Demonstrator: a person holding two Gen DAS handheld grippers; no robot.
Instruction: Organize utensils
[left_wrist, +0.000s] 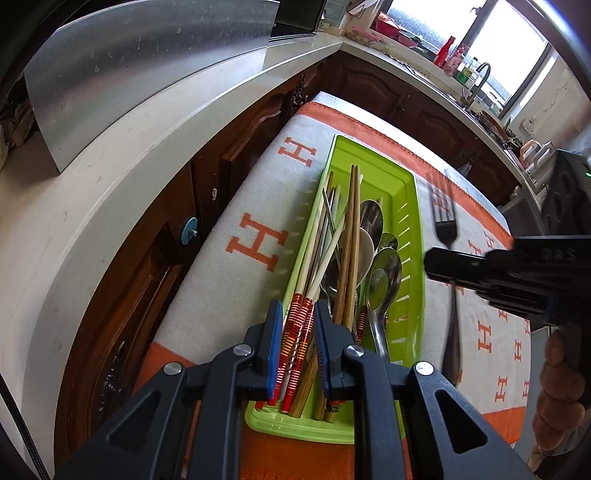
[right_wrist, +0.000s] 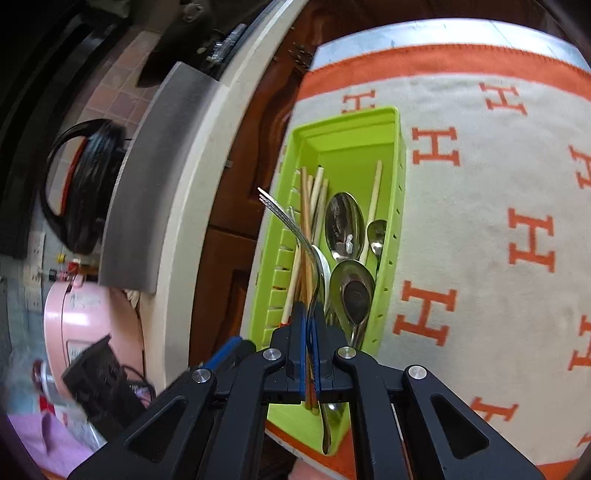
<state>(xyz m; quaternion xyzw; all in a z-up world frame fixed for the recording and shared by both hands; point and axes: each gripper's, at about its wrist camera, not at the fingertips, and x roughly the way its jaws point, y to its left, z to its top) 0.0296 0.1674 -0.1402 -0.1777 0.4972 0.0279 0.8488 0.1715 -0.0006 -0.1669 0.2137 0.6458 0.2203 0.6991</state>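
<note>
Right hand-held gripper (right_wrist: 309, 328) clamps fork (right_wrist: 291, 225); cloth (right_wrist: 461, 221) printed "H".

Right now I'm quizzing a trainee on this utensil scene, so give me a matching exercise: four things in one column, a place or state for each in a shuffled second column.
Things:
1. fork
2. red-striped chopsticks
3. green tray
4. large spoon

Places or states:
A. rests on the orange and white cloth
B. clamped in the right tool
C. lies in the tray, bowl up
D. between the left tool's pads

Pairs: 1-B, 2-D, 3-A, 4-C
</note>
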